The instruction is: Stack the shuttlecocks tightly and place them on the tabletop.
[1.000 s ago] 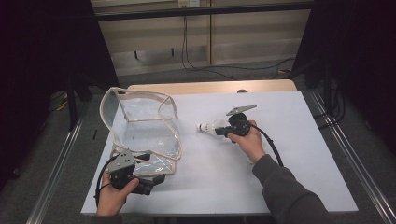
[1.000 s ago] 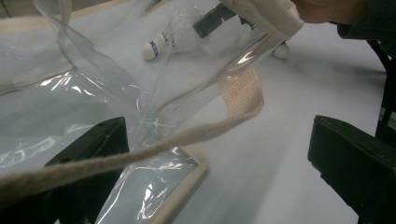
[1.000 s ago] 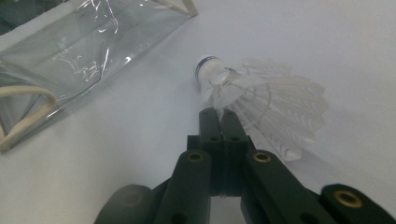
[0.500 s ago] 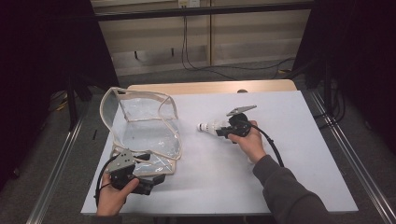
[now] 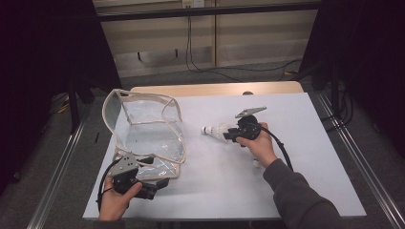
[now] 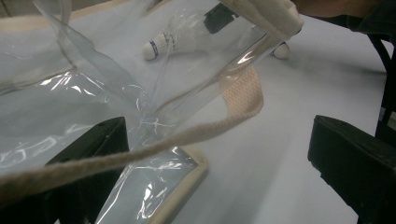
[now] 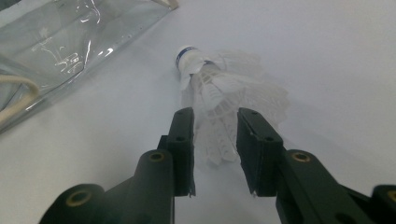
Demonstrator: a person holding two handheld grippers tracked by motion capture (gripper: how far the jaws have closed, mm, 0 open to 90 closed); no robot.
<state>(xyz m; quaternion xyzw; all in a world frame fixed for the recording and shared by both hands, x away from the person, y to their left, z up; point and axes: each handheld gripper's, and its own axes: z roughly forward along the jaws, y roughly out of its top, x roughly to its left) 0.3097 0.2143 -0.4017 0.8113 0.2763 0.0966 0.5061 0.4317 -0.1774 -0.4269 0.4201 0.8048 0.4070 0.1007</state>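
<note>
1. White feathered shuttlecock (image 7: 219,100) with a blue-banded cork nose lies on its side on the pale grey table (image 5: 315,157), just to the right of the clear plastic tote bag with beige webbing trim (image 5: 148,131), nose pointing at the bag.
2. It looks very light, and the feather skirt seems thin and crushable; the rounded cork nose is the firm part, so a hold there, or a gentle one low on the skirt, seems safest.
3. Right gripper (image 7: 215,140) sits at the skirt end, on the far side from the bag. Its jaws have just been opening and now stand a little apart with the feather tips between them; the pads do not seem to press on the feathers.
4. Left gripper (image 6: 215,154) is at the bag's near corner. Its jaws stand wide, with the bag's corner and a beige strap (image 6: 140,149) lying across the gap; whether the left pad touches the plastic I cannot tell.
</note>
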